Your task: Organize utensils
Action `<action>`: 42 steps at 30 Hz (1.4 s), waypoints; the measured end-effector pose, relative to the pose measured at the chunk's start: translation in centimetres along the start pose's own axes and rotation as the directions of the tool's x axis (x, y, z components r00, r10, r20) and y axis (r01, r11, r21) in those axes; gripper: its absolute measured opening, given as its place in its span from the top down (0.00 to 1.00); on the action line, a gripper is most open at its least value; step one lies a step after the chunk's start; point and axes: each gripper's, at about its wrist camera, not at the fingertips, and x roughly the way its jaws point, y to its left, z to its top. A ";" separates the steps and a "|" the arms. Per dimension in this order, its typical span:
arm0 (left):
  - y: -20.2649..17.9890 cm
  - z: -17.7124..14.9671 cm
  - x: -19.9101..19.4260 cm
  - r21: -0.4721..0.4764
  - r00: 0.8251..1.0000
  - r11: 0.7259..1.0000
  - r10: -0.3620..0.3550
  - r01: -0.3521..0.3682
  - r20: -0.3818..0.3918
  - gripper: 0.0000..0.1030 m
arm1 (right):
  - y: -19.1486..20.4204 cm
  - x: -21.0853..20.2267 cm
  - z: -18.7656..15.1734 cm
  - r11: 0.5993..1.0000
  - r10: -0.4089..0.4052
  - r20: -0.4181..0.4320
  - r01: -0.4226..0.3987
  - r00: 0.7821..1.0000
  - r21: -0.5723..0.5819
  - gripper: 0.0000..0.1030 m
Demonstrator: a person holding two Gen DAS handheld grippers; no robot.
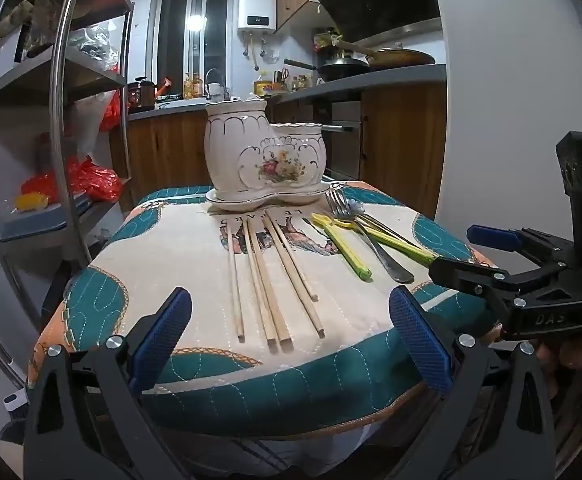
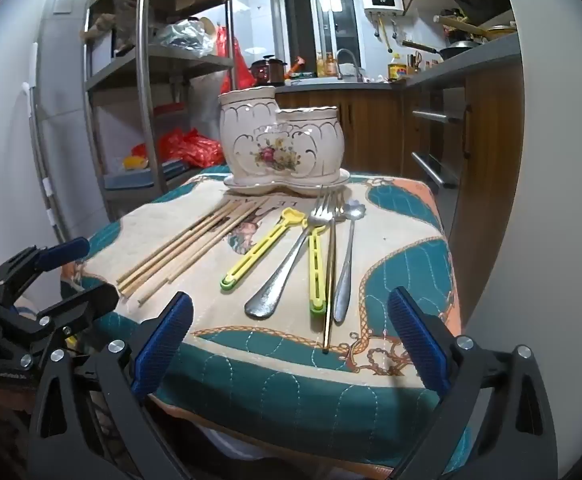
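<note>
While both tools hover at the near edge of the quilted cloth [image 2: 275,384], the left gripper [image 1: 291,344] and right gripper [image 2: 291,340] stand fully spread, ribbed blue pads holding nothing. Wooden chopsticks [image 1: 267,272], slender and pale, lie side by side, long axes running from the near edge toward the holder. Just right of them, 2 yellow-green slotted plastic utensils [image 2: 263,246] lie with heads pointing away. Among these rest a steel spoon [image 2: 283,272], a fork [image 2: 333,240] with tines toward the holder, and a flower-headed steel spoon [image 2: 349,252]. Farthest, a glossy cream ceramic holder [image 1: 265,148], 2 fluted cups with floral decal, stands upright on its tray [image 1: 251,202].
</note>
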 end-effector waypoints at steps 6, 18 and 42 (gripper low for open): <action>0.0 0.5 -0.3 -0.020 1.000 1.000 -0.021 0.021 0.005 0.05 | 0.2 0.0 0.0 1.000 0.003 0.001 -0.003 1.000 -0.018 0.06; 0.1 0.2 -0.1 -0.023 1.000 1.000 -0.015 0.016 0.011 0.05 | 0.2 0.0 0.0 1.000 -0.001 -0.006 0.001 1.000 -0.020 0.06; 0.3 0.1 -0.1 -0.014 1.000 1.000 -0.021 0.021 0.005 0.05 | -0.3 -0.2 0.3 1.000 0.014 -0.009 -0.013 1.000 0.008 0.06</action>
